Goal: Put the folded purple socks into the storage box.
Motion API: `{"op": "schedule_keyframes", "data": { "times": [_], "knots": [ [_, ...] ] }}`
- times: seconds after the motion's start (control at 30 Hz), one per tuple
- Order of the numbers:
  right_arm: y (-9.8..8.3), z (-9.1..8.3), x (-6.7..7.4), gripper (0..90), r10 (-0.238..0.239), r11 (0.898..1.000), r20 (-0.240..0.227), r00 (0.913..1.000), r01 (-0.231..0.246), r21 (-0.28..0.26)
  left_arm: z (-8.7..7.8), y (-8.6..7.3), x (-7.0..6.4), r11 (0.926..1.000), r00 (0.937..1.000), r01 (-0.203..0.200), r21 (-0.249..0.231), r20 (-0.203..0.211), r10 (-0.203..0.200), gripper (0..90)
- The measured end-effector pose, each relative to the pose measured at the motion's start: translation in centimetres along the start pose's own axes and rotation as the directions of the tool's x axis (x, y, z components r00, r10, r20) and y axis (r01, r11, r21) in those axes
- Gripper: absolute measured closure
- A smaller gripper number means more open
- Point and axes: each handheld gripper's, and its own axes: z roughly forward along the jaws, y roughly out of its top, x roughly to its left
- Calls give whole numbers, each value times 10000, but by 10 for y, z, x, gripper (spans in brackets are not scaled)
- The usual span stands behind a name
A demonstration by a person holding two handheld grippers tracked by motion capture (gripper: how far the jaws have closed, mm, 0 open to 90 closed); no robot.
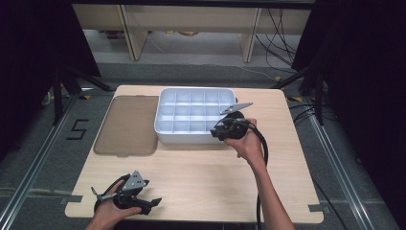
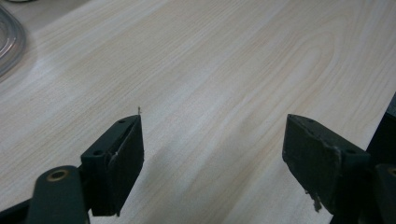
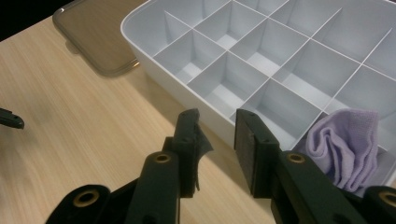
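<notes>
The right gripper has its fingers narrowly parted with nothing between them, above the near rim of the white divided box, a lilac cloth in the compartment just beside them, while the left gripper rests wide open on the table.

lilac cloth, white tray

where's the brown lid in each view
high view: the brown lid lies flat, left of centre, against the white divided tray.
left gripper view: a curved clear edge at top left may be it; cannot tell.
right gripper view: top left, beside the tray.
shared landmark: the tray's rounded corner.
</notes>
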Motion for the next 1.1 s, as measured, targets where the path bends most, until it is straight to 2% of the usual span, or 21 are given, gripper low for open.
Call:
{"op": "schedule_keyframes", "data": {
  "times": [0.17,0.2,0.23,0.3,0.33,0.4,0.43,0.47,0.5,0.57,0.6,0.63,0.67,0.7,0.73,0.8,0.87,0.9,0.97,1.03,1.1],
  "knots": [
    [-3,-1,3,699,61,10000,-91,9999,-61,-19,-1,0,0,9999,10000,50,89,-12,-50,204],
    [-4,0,4,697,80,9998,-68,9999,-81,-162,-1,0,0,10000,10000,41,90,-10,-41,204],
    [-4,-2,5,696,269,9996,-95,9996,-269,-3,-1,0,0,10000,10000,-15,86,33,15,204],
    [-5,-2,5,684,287,9996,-52,9996,-287,-72,0,0,-1,9999,9999,115,-1,-19,-115,204],
    [-6,-2,6,674,371,9992,-69,9993,-372,-116,-1,0,2,9998,9997,-197,95,-123,199,204],
    [-7,-1,6,659,42,9998,-111,9999,-44,-180,-2,0,2,9995,9995,-279,152,-144,281,204],
    [-7,-2,8,645,334,9993,-97,9994,-336,-151,-1,0,2,9995,9995,-276,135,-124,278,204],
    [-7,-3,8,635,365,9993,-71,9993,-366,-86,-1,0,2,9996,9996,-255,124,-122,256,204],
    [-8,-2,10,623,553,9981,-116,9984,-556,-283,-2,0,3,9996,9996,-247,114,-143,249,204],
    [-9,-3,11,605,402,9988,-105,9991,-405,-266,-2,1,3,9994,9993,-344,98,-145,345,204],
    [-9,-3,12,600,443,9986,-137,9989,-447,-300,-2,0,2,9998,9998,-185,37,-65,185,204],
    [-10,-3,14,592,600,9976,-151,9981,-604,-342,-2,0,2,9998,9998,-201,62,-62,201,204],
    [-10,-4,14,581,458,9986,-147,9988,-462,-249,-2,1,2,9998,9998,-190,42,-68,191,204],
    [-11,-3,15,571,534,9974,-125,9985,-539,-471,-2,1,3,9995,9994,-309,80,-167,310,204],
    [-11,-5,16,558,521,9982,-194,9985,-527,-285,-2,1,3,9994,9993,-333,70,-162,334,204],
    [-13,-4,19,536,593,9968,-228,9980,-604,-531,-2,1,2,9998,9998,-201,39,-72,201,204],
    [-14,-5,22,507,685,9961,-297,9972,-700,-530,-2,0,2,9999,9999,-112,16,-95,112,204],
    [-15,-5,23,490,491,9973,-334,9982,-508,-536,-2,1,2,9999,9997,-164,3,-157,164,204],
    [-18,-4,27,454,867,9939,-372,9955,-890,-644,-2,0,2,10000,10000,40,11,-79,-40,204],
    [-21,-4,30,431,1017,9927,-489,9936,-1045,-598,-2,1,4,9999,9997,-139,-18,-190,139,204],
    [-24,-3,31,392,1022,9911,-592,9930,-1067,-793,-2,0,2,9999,10000,31,-117,-92,-32,204]
  ]
}}
